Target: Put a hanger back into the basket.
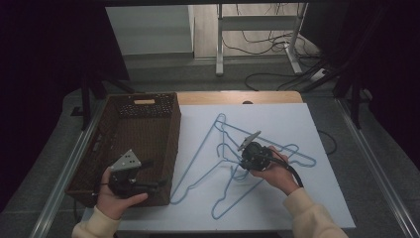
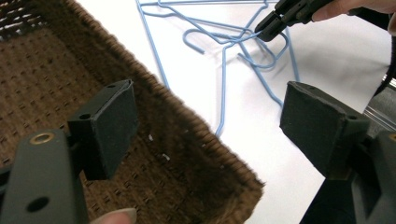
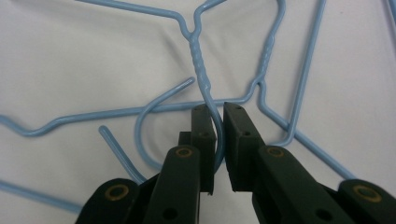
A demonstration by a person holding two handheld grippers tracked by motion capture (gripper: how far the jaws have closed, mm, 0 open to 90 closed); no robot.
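Blue hanger hook [image 3: 212, 121] between right gripper [image 3: 218, 112] fingers, basket [image 1: 148, 130] left

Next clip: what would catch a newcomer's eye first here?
Most striking is the tangle of blue wire hangers lying on the white sheet at the table's middle. The right gripper has its fingers closed around one hanger's hook, near its twisted neck. At the left stands a brown wicker basket, with the left gripper held open over its near corner.
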